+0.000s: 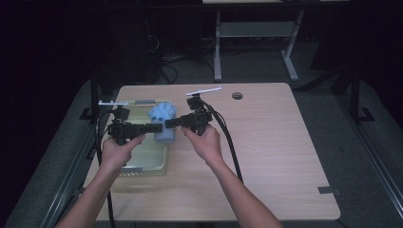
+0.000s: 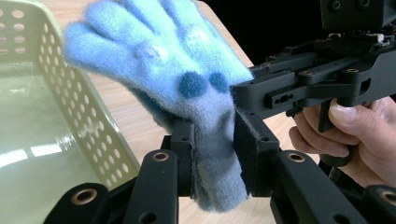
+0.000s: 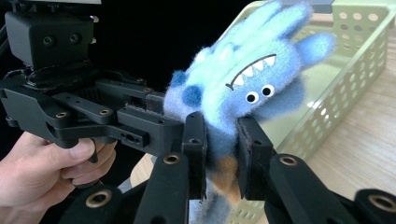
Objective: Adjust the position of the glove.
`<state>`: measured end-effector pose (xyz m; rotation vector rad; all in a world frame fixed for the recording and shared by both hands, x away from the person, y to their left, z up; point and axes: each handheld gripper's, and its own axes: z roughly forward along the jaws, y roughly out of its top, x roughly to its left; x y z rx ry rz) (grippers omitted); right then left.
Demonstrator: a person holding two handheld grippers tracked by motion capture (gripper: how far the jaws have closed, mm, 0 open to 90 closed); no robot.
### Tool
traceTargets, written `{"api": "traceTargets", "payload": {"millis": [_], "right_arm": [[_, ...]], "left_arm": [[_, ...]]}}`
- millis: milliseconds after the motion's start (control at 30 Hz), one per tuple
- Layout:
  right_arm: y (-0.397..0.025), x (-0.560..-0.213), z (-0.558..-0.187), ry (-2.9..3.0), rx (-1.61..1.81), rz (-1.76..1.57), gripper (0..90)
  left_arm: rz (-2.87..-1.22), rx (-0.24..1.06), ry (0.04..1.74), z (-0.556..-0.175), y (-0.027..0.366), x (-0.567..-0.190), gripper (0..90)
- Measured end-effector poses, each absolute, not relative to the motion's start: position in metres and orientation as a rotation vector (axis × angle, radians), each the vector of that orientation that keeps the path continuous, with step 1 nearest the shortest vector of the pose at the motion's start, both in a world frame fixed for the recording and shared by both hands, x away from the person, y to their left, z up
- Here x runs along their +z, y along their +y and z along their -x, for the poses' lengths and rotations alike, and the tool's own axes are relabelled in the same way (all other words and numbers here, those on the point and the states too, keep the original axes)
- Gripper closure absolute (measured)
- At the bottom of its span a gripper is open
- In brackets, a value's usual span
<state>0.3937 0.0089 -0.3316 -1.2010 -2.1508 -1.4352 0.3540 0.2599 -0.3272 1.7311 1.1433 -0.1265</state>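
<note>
Jaws of both the left gripper (image 2: 214, 154) and right gripper (image 3: 222, 156) clamp a fuzzy blue glove (image 1: 163, 124) beside the green basket (image 1: 145, 167).

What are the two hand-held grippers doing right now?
Left hand-held gripper: closed on the blue glove.
Right hand-held gripper: closed on the same blue glove.

— What colours are showing on the fuzzy glove (image 2: 163, 60)?
— It is showing light blue, with two darker blue dots, white teeth and black-and-white eyes.
— And around it?
— A pale green basket (image 2: 70, 116) dotted with holes is sitting on the light wooden table (image 1: 266, 142); both grippers are showing black
</note>
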Motion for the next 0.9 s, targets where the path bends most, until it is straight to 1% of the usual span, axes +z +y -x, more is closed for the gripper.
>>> {"api": "traceTargets", "payload": {"millis": [467, 900], "right_arm": [[0.025, -0.333, -0.397, -2.139, -1.439, 1.182, 75.8], [0.049, -0.343, -0.404, -2.120, -1.433, 1.165, 75.8]], "left_arm": [[-1.727, -0.128, 1.165, -0.355, 0.277, -0.326, 69.2], [-1.725, -0.130, 1.203, -0.358, 0.300, -0.333, 69.2]]}}
